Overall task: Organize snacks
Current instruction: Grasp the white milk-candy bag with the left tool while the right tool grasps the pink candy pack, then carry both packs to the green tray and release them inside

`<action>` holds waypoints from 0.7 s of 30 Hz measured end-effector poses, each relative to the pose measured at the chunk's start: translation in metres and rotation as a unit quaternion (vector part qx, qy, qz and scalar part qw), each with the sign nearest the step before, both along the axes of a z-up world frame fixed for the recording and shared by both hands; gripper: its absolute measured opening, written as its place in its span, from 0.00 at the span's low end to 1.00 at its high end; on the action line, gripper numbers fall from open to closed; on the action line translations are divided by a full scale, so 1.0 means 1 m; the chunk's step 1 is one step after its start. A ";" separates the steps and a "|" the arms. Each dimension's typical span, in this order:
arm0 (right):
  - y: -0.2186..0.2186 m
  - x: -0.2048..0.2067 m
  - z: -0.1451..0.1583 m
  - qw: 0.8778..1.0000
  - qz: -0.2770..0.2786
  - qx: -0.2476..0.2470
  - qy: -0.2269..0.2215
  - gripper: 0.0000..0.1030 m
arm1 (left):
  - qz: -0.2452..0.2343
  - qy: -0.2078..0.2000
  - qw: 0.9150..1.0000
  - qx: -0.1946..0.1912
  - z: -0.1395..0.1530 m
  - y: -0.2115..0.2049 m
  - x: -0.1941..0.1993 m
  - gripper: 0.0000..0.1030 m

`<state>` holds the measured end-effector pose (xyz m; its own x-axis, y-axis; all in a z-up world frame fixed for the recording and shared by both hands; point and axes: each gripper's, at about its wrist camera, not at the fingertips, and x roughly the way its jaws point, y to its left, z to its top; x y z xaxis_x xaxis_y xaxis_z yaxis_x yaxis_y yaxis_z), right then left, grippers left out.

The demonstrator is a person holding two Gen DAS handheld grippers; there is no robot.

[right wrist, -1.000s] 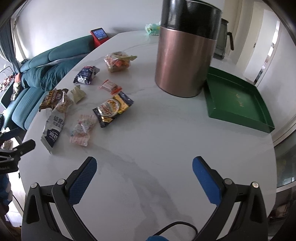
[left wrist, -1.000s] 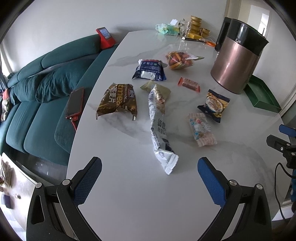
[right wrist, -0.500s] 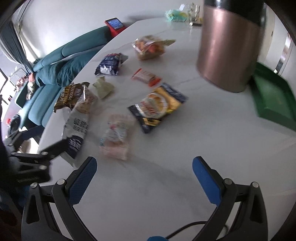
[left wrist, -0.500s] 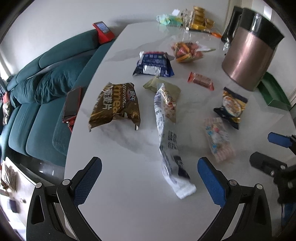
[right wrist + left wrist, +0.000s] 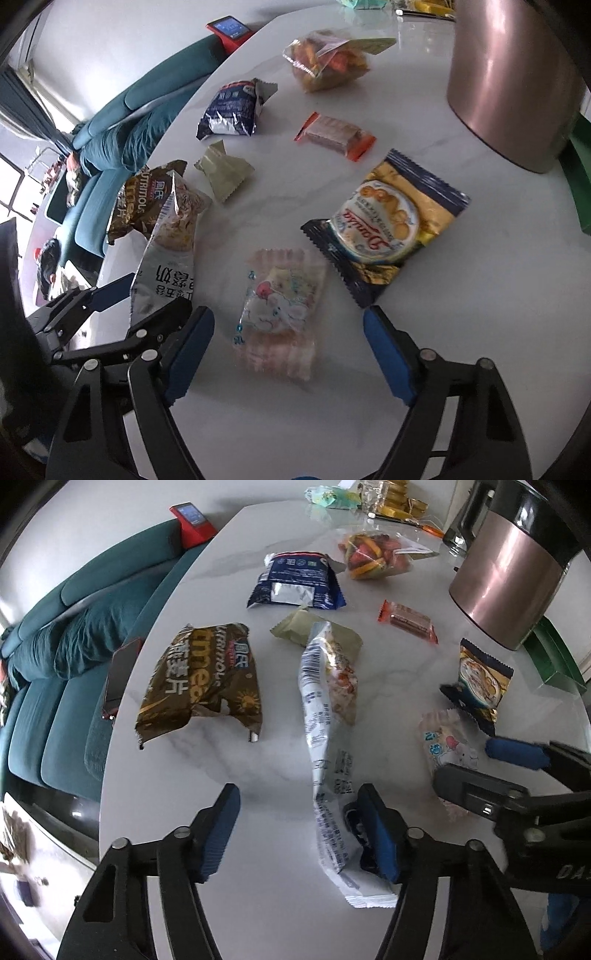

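Teal sofa [image 5: 66,657] beside white marble table [image 5: 229,904], pale wall [image 5: 92,513] behind

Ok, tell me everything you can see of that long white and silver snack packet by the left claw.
The long white and silver foil snack packet is crinkled and printed with a barcode and dark text. It lies lengthwise on the white marble table, its far end over an olive-green wrapper. The left claw, just closing, has its near end between the jaws, right pad touching.
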<state>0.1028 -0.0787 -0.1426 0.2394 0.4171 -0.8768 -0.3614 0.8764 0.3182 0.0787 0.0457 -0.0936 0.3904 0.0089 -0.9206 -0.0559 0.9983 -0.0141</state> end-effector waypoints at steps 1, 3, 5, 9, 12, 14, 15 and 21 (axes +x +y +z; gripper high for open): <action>0.002 0.001 0.000 1.000 0.003 -0.004 -0.003 1.00 | -0.001 -0.003 1.000 0.007 0.000 -0.002 0.001 0.53; 0.008 0.002 0.000 1.000 0.007 -0.017 -0.014 0.91 | -0.003 -0.007 1.000 0.011 0.000 -0.004 0.002 0.47; 0.010 0.003 0.001 0.999 0.010 -0.025 -0.022 0.74 | -0.008 -0.011 1.000 0.013 0.001 -0.007 0.002 0.42; 0.014 0.002 0.001 0.997 0.033 -0.057 -0.048 0.07 | -0.015 -0.018 1.000 0.017 0.003 -0.011 0.001 0.33; 0.006 0.000 0.002 0.997 0.040 -0.050 -0.049 0.00 | -0.009 -0.022 1.000 0.010 0.004 -0.009 -0.001 0.30; -0.001 -0.002 0.002 0.997 0.038 -0.040 -0.046 0.00 | -0.003 -0.026 1.000 0.010 0.004 -0.009 -0.002 0.29; -0.007 -0.002 0.003 0.998 0.036 -0.031 -0.043 0.00 | -0.001 -0.027 1.000 0.010 0.004 -0.009 -0.003 0.28; -0.027 -0.011 0.010 0.998 0.042 -0.005 -0.050 0.00 | 0.016 -0.029 0.999 0.008 0.007 -0.012 -0.006 0.22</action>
<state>0.0913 -0.1061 -0.1324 0.2904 0.4304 -0.8547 -0.4626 0.8450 0.2683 0.0731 0.0334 -0.0864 0.4422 0.0371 -0.8962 -0.0873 0.9962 -0.0018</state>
